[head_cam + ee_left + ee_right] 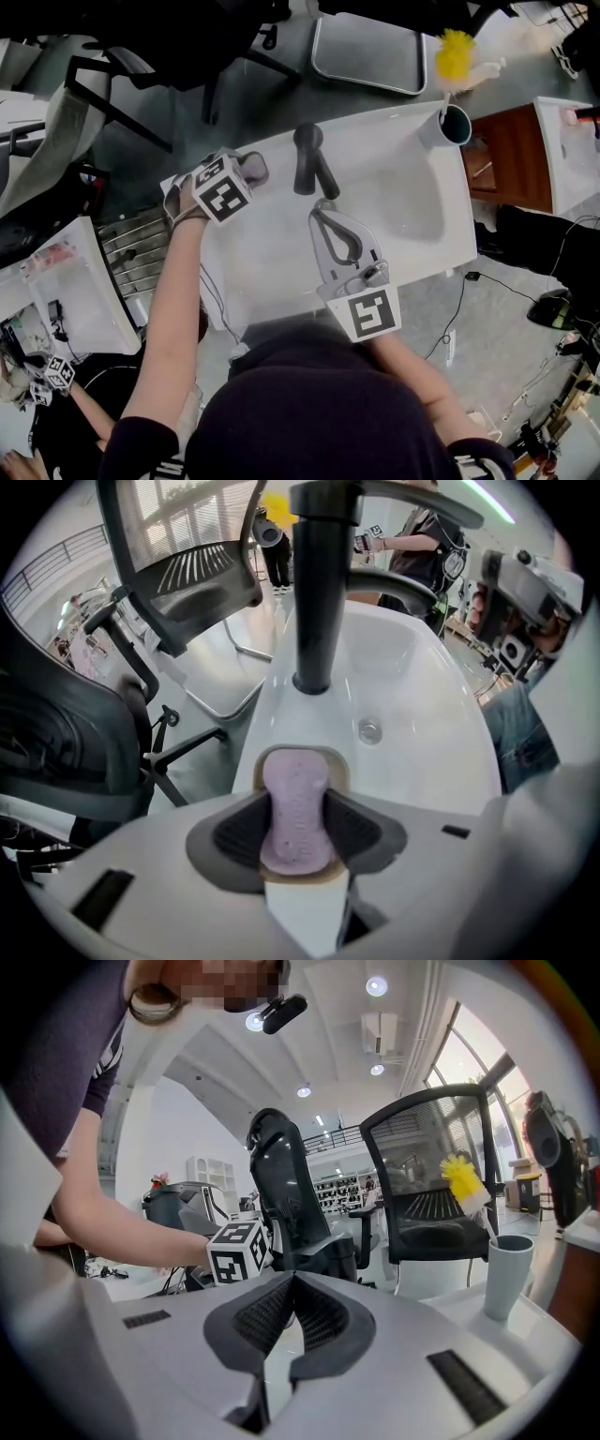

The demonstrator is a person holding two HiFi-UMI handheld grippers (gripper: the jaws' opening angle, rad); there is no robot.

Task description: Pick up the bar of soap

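A pale purple bar of soap (295, 808) lies lengthwise in a tan soap dish (339, 766) on the left corner of the white sink (281, 253). My left gripper (298, 825) is shut on the soap, one dark pad pressed to each long side. The head view shows that gripper (242, 176) at the sink's left edge, with the pinkish soap (253, 167) just beyond its marker cube. My right gripper (322, 206) hovers over the sink counter near the black tap (307, 159). It is shut with nothing held, and its tips (292, 1283) meet.
The tall black tap (319, 592) rises just beyond the soap, with the basin and its drain (369, 730) to its right. A grey cup with a yellow brush (453, 122) stands at the sink's far right corner. Black office chairs (141, 56) stand behind the sink on the left.
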